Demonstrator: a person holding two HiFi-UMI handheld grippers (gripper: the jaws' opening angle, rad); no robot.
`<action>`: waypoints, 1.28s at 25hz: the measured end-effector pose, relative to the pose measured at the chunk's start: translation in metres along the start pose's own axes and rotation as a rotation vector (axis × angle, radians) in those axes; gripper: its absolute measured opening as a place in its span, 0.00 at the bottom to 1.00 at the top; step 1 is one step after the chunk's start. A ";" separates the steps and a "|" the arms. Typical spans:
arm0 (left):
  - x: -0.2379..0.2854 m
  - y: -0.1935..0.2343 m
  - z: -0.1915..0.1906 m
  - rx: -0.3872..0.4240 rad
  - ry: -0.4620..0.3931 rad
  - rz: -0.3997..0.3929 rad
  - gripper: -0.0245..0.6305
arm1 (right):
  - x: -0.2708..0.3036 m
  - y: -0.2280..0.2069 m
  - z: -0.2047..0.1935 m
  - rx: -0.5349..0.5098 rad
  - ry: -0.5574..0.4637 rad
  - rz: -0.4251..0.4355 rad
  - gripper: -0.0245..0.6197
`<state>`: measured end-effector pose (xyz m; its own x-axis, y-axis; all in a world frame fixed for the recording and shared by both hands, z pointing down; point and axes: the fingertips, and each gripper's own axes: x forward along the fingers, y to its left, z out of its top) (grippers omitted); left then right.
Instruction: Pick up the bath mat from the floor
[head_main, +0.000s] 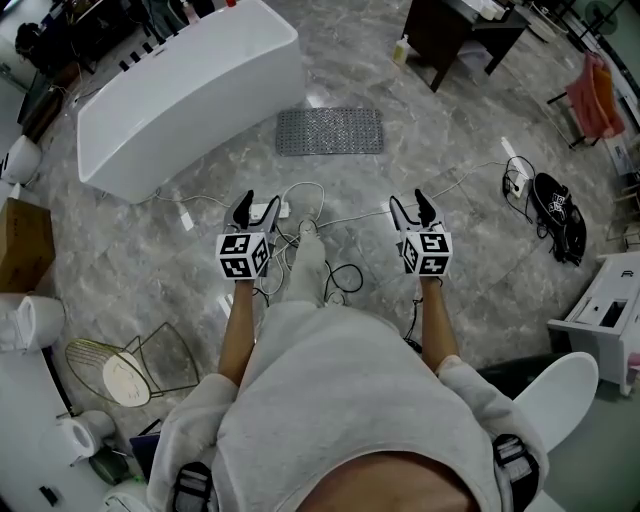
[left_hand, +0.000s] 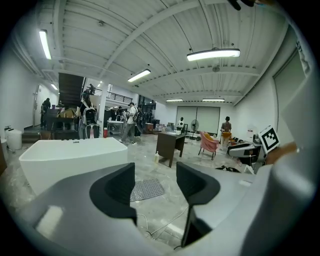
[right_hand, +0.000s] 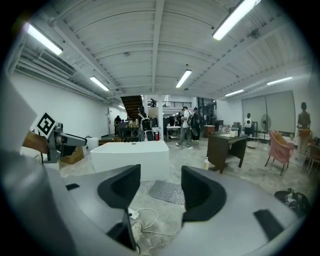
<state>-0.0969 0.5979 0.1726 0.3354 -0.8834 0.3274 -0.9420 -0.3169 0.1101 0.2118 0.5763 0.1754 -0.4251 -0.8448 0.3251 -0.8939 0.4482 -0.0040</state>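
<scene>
The bath mat (head_main: 330, 131) is a grey, bumpy rectangle lying flat on the marble floor (head_main: 450, 250). It sits just off the near end of the white bathtub (head_main: 190, 95), and nothing is touching it. In the head view it's well ahead of both grippers, with a tangle of white cables (head_main: 315, 215) and a power strip (head_main: 268, 211) on the floor in between.

The left gripper (head_main: 258, 210) and right gripper (head_main: 411, 210) are held out side by side, angled a bit downward. Each gripper's own view shows its jaws spread apart with nothing in them, and the mat shows through the gap, way off on the floor.

Only the head view gives you the layout from above: the cardboard box (head_main: 22, 240) and gold wire stool (head_main: 135, 362) on the left, and the black bag (head_main: 560, 215) on the right. The gripper views show the room instead, with ceiling strip lights, a staircase and people standing at the back. They also show a dark desk (right_hand: 227, 147) and a pink chair (left_hand: 209, 142). Each gripper view also catches the other gripper's marker cube at its edge.
</scene>
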 end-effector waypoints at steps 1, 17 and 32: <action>0.003 0.002 0.001 0.000 0.000 -0.001 0.41 | 0.003 0.000 0.001 0.000 0.000 0.002 0.41; 0.108 0.059 0.009 -0.043 0.009 -0.003 0.41 | 0.108 -0.038 0.011 -0.006 0.040 -0.028 0.41; 0.241 0.152 0.076 -0.055 0.021 -0.055 0.41 | 0.256 -0.069 0.081 -0.017 0.070 -0.074 0.41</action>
<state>-0.1583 0.3103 0.1971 0.3870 -0.8576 0.3386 -0.9213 -0.3449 0.1796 0.1535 0.3052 0.1820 -0.3466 -0.8536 0.3890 -0.9197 0.3908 0.0381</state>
